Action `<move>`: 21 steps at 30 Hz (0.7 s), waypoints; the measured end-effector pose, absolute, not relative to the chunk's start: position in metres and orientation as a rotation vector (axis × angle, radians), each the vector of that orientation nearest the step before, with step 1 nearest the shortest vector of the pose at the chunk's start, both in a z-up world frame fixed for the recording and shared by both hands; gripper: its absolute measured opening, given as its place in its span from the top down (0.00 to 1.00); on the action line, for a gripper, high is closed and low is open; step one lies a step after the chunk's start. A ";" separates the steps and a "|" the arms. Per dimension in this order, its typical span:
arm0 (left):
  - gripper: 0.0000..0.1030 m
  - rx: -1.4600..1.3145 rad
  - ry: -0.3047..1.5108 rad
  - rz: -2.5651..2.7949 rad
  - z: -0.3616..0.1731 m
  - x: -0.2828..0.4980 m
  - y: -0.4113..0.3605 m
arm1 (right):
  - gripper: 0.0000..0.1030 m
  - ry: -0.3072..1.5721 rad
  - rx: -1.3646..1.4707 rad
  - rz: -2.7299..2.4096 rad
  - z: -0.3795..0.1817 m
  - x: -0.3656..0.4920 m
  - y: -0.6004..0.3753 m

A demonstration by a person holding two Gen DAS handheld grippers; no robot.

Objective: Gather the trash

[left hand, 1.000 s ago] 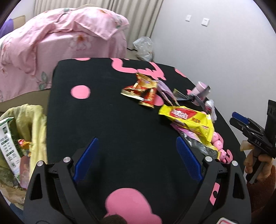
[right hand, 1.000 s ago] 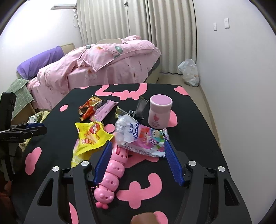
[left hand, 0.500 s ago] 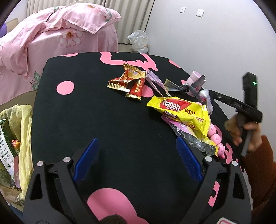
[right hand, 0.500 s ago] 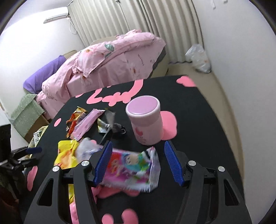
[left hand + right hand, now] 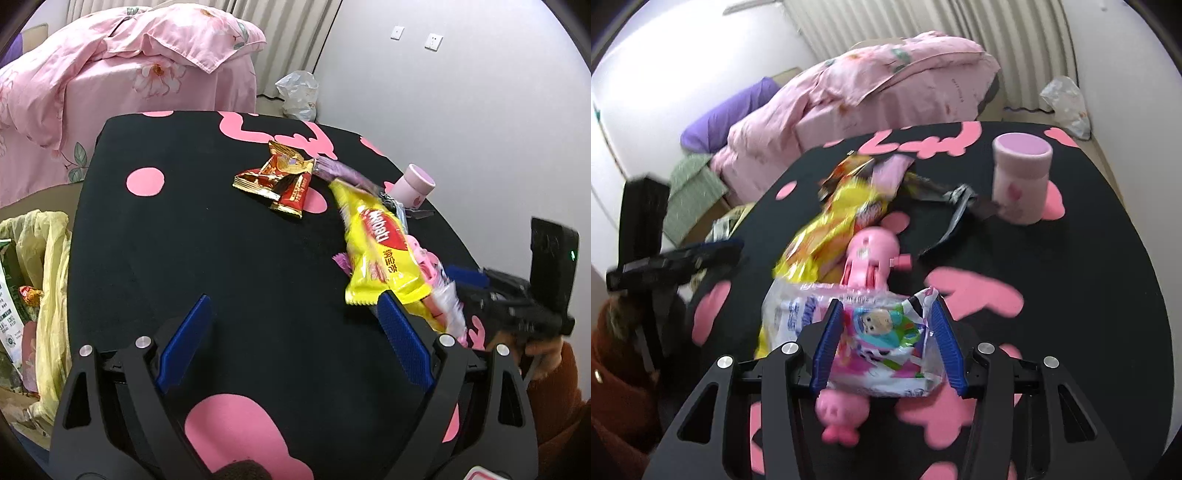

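A: Black tabletop point(image 5: 221, 240) with pink blotches, pink bedding behind. Which step?

B: Picking up the first piece. Right gripper point(image 5: 885, 310) closing round the crinkly clear-plastic tissue pack with cartoon print point(image 5: 879, 332), blue pads at its two sides, no firm squeeze visible yet. Pack lying low on the near part of the table, across the pink plastic pig toy point(image 5: 871, 254), touching the yellow foil wafer wrapper point(image 5: 384, 251).

A: And the left gripper point(image 5: 293, 299)?

B: Spread wide over bare black cloth, holding nothing.

A: Next?

B: Probably finish the pinch on film alone, keeping the toy out of it, then lift and carry across to the yellow plastic bin bag point(image 5: 51, 295) off the table's left edge. Slippery film, so likely to slide out of a weak grip.

A: Different from a second ago?

B: Jaws then at their widest, with the pack flat and further ahead, near the pale pink lidded jar point(image 5: 1021, 184). Now narrower, with the pack right between the pads. Yellow wrapper turned lengthwise too. Left gripper much as before
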State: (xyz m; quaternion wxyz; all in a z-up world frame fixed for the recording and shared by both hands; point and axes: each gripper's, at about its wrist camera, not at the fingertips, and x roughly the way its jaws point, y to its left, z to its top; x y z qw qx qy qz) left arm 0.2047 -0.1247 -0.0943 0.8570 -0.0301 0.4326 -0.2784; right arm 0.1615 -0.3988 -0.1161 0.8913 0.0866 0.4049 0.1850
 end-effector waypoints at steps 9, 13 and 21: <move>0.16 -0.112 0.896 -0.714 -0.078 0.219 -0.154 | 0.54 0.750 0.096 0.189 -0.099 0.118 -0.415; 0.16 0.052 0.815 -0.820 -0.063 0.228 -0.205 | 0.54 0.663 0.103 0.073 -0.086 0.106 -0.436; 0.16 0.422 0.719 -1.013 -0.066 0.261 -0.307 | 0.54 0.664 0.171 0.004 -0.096 0.105 -0.470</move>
